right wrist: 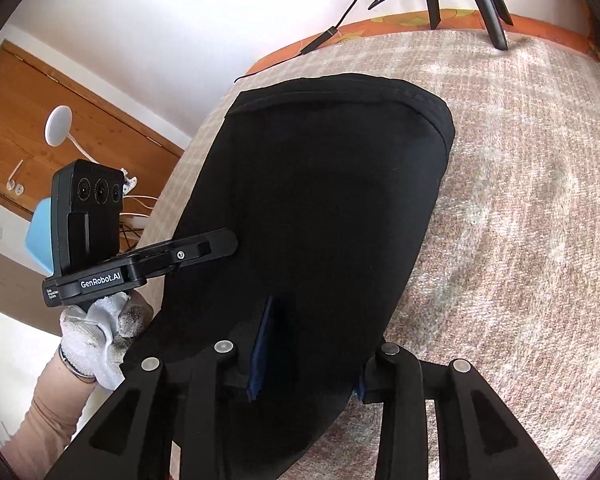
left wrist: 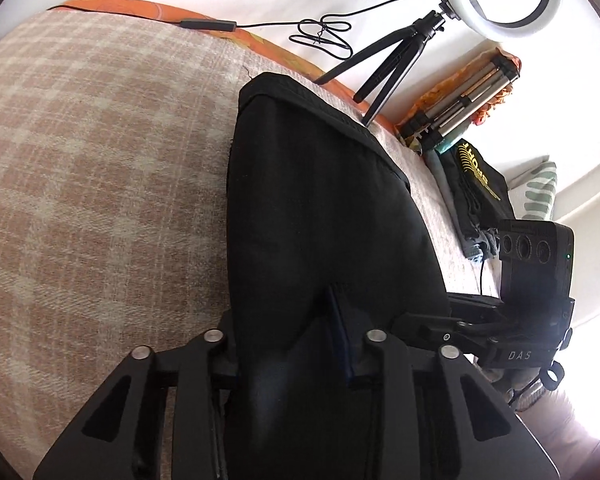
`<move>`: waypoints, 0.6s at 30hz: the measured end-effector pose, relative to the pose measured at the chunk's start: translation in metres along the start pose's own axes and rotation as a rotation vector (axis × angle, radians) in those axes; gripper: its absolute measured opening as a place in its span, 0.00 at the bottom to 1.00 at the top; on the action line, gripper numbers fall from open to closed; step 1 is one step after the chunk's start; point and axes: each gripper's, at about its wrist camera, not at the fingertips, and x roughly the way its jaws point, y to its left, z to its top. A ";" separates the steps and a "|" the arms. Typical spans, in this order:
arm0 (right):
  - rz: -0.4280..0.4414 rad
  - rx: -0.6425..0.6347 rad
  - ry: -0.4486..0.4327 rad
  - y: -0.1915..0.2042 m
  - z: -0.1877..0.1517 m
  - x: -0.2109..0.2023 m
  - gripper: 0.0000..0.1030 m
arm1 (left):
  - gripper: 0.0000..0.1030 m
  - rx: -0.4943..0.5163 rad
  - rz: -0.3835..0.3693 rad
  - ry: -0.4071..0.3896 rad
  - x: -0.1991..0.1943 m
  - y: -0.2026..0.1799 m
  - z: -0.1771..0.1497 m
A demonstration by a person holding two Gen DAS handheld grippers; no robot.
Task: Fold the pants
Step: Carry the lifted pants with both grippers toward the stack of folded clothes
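Note:
The black pants (left wrist: 320,208) lie folded lengthwise on a beige checked blanket (left wrist: 100,180), the far end resting on it and the near end lifted. My left gripper (left wrist: 300,344) is shut on the pants' near edge; cloth drapes between its fingers. It also shows in the right wrist view (right wrist: 220,246), held by a gloved hand at the pants' left edge. My right gripper (right wrist: 304,360) is shut on the near edge of the pants (right wrist: 324,200), its blue pad (right wrist: 260,356) folded into the cloth. It also shows in the left wrist view (left wrist: 480,332), at the right.
A ring light on a small black tripod (left wrist: 396,64) stands at the blanket's far edge with its cable (left wrist: 324,36). A folded tripod (left wrist: 460,100) and a stack of folded clothes (left wrist: 476,196) lie at the right. A wooden door (right wrist: 60,120) is at the left.

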 end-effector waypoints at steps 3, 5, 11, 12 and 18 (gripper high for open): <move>-0.053 -0.052 -0.030 0.016 -0.002 -0.007 0.15 | 0.14 0.004 0.026 -0.039 -0.005 -0.009 -0.003; -0.095 -0.106 -0.045 0.028 -0.005 -0.015 0.13 | 0.11 0.012 0.032 -0.058 -0.008 -0.015 -0.007; -0.191 -0.229 -0.095 0.056 -0.017 -0.054 0.12 | 0.09 0.034 -0.015 -0.109 -0.019 -0.040 -0.017; -0.203 -0.246 -0.104 0.059 -0.020 -0.063 0.12 | 0.09 0.038 -0.021 -0.119 -0.021 -0.046 -0.018; -0.291 -0.333 -0.171 0.081 -0.033 -0.113 0.12 | 0.09 0.094 -0.057 -0.191 -0.043 -0.089 -0.022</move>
